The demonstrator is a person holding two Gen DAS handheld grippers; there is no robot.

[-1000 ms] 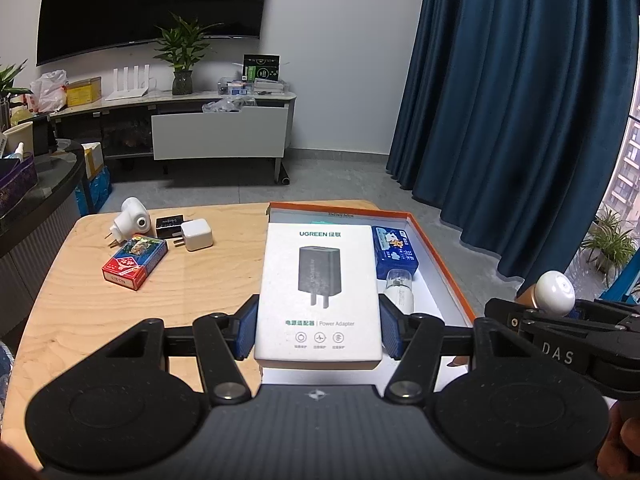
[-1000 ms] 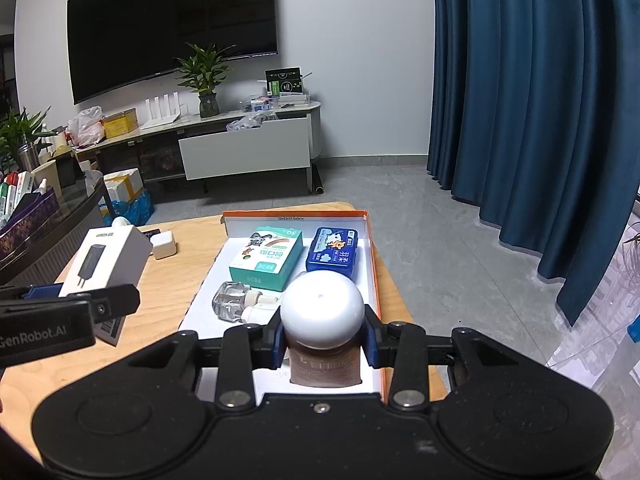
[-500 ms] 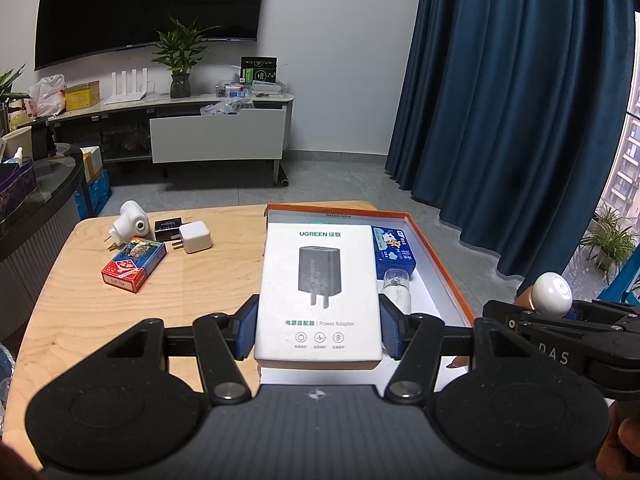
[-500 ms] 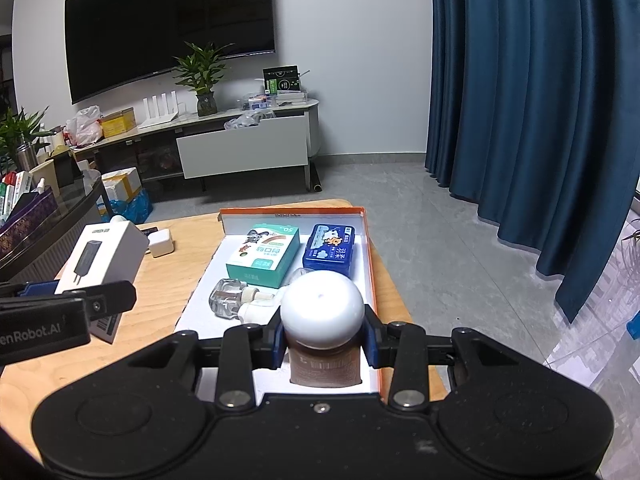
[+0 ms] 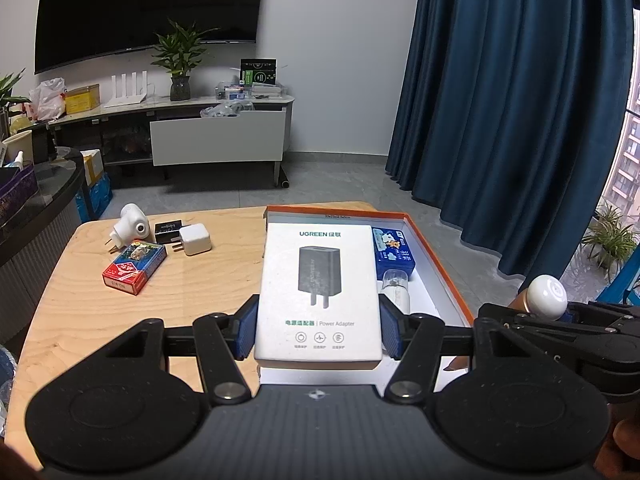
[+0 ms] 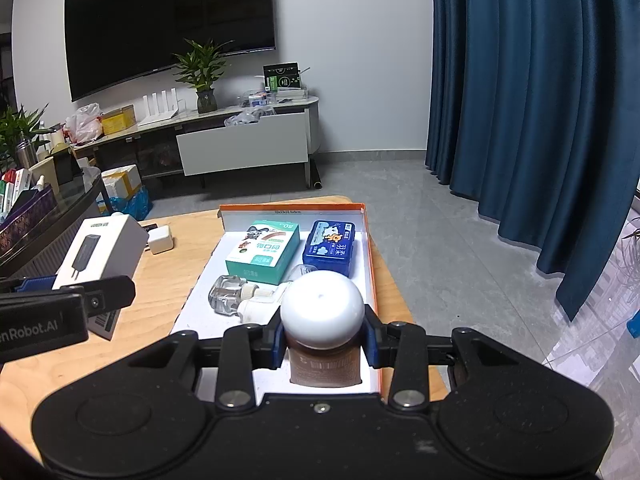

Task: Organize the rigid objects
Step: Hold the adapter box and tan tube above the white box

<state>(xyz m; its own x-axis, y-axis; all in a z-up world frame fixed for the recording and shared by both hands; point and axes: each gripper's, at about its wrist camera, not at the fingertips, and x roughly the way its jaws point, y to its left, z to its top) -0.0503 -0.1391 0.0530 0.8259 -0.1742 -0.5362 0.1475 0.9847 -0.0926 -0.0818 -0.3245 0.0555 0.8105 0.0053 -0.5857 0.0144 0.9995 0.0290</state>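
Left gripper (image 5: 318, 332) clamped on a white power adapter box (image 5: 319, 292), blue pads pressed to both long sides; box held face-up above the near left part of the orange-rimmed tray (image 5: 440, 264), clear of the worktop (image 5: 80, 312).

Right gripper (image 6: 323, 340) clamped on a brown bottle with a white domed cap (image 6: 322, 308), pads against the neck just under the cap. Bottle stands upright over the near right corner of the tray (image 6: 370, 248); whether its base touches the tray floor cannot be told.

Tray contents, all on its white floor:
- teal-and-white carton (image 6: 264, 252), far left of tray, lying flat.
- blue pack with cartoon print (image 6: 330, 246), far right of tray, just beside the carton.
- clear glass bottle with white collar (image 6: 236, 296), on its side, nearer than the carton and left of the held brown bottle.
- a second small clear item behind the domed cap, mostly hidden.

Outside the tray, well to its left on the worktop: red card box (image 5: 134, 266), white plug-in device (image 5: 130, 226), small black block (image 5: 168, 228), white charger cube (image 5: 195, 240), the last three clustered close.
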